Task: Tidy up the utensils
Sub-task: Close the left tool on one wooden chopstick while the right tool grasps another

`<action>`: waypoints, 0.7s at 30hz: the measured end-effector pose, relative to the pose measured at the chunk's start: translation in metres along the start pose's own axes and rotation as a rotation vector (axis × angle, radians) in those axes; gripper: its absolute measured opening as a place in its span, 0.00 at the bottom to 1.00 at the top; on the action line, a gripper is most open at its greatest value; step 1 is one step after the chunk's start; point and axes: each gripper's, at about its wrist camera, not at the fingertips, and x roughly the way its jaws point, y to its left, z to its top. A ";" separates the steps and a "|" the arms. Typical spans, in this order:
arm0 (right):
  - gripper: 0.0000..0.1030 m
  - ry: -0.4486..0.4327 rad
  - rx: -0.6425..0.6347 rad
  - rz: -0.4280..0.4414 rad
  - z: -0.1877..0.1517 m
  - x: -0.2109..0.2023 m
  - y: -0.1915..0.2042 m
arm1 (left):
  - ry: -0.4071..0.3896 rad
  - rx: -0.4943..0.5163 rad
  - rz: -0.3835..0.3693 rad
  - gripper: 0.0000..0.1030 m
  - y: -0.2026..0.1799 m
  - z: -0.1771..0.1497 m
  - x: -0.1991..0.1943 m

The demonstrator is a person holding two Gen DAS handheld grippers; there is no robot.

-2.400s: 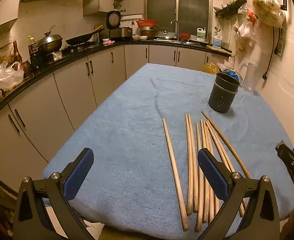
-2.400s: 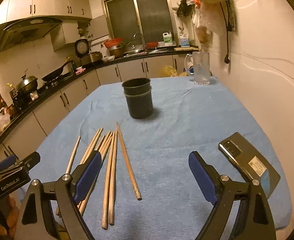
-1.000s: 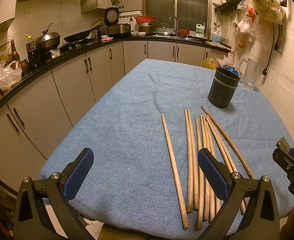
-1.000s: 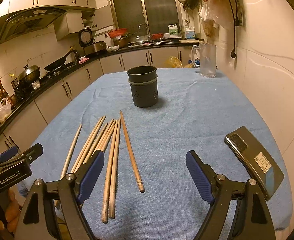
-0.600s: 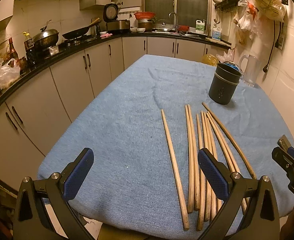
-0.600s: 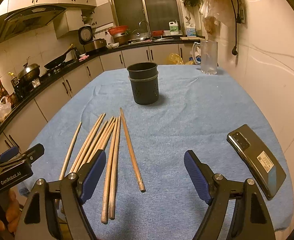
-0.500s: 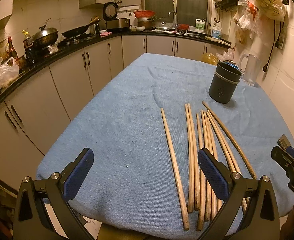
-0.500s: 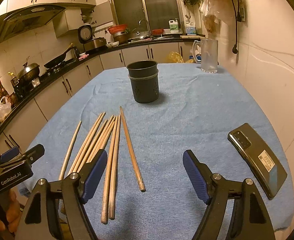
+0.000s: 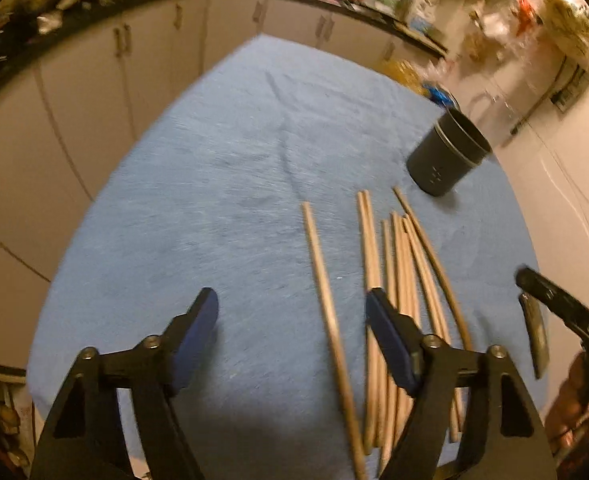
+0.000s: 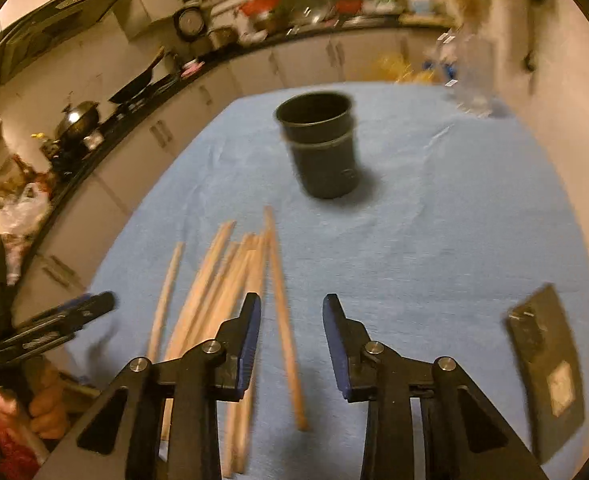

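A bundle of wooden chopsticks (image 9: 398,280) is laid lengthwise on the blue cloth-covered table (image 9: 214,200), towards its near edge, with one chopstick (image 9: 326,292) set apart on the left of the bundle. A dark utensil holder (image 10: 320,148) stands upright further back, beyond the far tips of the chopsticks and clear of them. A black phone (image 10: 546,364) is seen lying near the right edge of the table, well apart from the chopsticks. A clear glass jug (image 10: 470,80), blurred, stands at the far right corner against the wall.

The left gripper (image 9: 292,338) is held above the near edge with its jaws wide and nothing between them; its right finger overlaps the bundle in view. The right gripper (image 10: 290,340) is held low over the near ends of the chopsticks, its jaws narrowed but parted, and the rightmost chopstick (image 10: 284,316) is seen in the gap; contact cannot be told.

Bare cloth is left on the left half of the table and between the holder and the phone. Kitchen cabinets (image 9: 94,92) run beyond the left and far edges.
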 end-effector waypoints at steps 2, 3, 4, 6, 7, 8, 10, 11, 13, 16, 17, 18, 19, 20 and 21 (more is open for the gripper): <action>0.31 0.028 -0.020 -0.007 0.011 0.013 0.005 | 0.024 0.017 -0.006 0.61 -0.005 0.009 0.008; 0.31 0.038 -0.010 0.004 0.017 0.020 0.006 | 0.045 0.031 0.002 0.57 -0.008 0.012 0.015; 0.29 0.049 -0.008 0.012 0.020 0.026 0.007 | 0.060 0.031 0.003 0.52 -0.010 0.014 0.019; 0.21 0.098 -0.016 -0.006 0.028 0.043 0.010 | 0.088 0.039 0.001 0.48 -0.013 0.017 0.027; 0.21 0.105 -0.013 -0.010 0.030 0.048 0.009 | 0.104 0.037 0.002 0.47 -0.013 0.018 0.031; 0.21 0.114 -0.014 -0.008 0.034 0.053 0.010 | 0.106 0.036 0.005 0.46 -0.013 0.019 0.034; 0.18 0.140 -0.032 -0.031 0.040 0.064 0.013 | 0.113 0.042 0.021 0.45 -0.014 0.022 0.040; 0.18 0.150 -0.034 -0.032 0.042 0.069 0.014 | 0.120 0.039 0.022 0.43 -0.013 0.023 0.043; 0.18 0.163 -0.031 -0.034 0.044 0.076 0.014 | 0.129 0.042 0.030 0.40 -0.014 0.024 0.049; 0.18 0.181 -0.018 -0.056 0.047 0.089 0.012 | 0.147 0.049 0.058 0.30 -0.013 0.026 0.057; 0.18 0.190 -0.014 -0.053 0.048 0.093 0.011 | 0.149 0.053 0.060 0.28 -0.013 0.026 0.059; 0.18 0.199 -0.017 -0.059 0.048 0.098 0.012 | 0.145 0.058 0.062 0.27 -0.014 0.027 0.060; 0.18 0.206 -0.022 -0.066 0.048 0.102 0.013 | 0.148 0.064 0.063 0.25 -0.015 0.029 0.061; 0.18 0.211 -0.026 -0.068 0.048 0.106 0.013 | 0.151 0.070 0.062 0.23 -0.016 0.029 0.062; 0.18 0.218 -0.031 -0.072 0.048 0.110 0.013 | 0.150 0.076 0.066 0.23 -0.017 0.030 0.063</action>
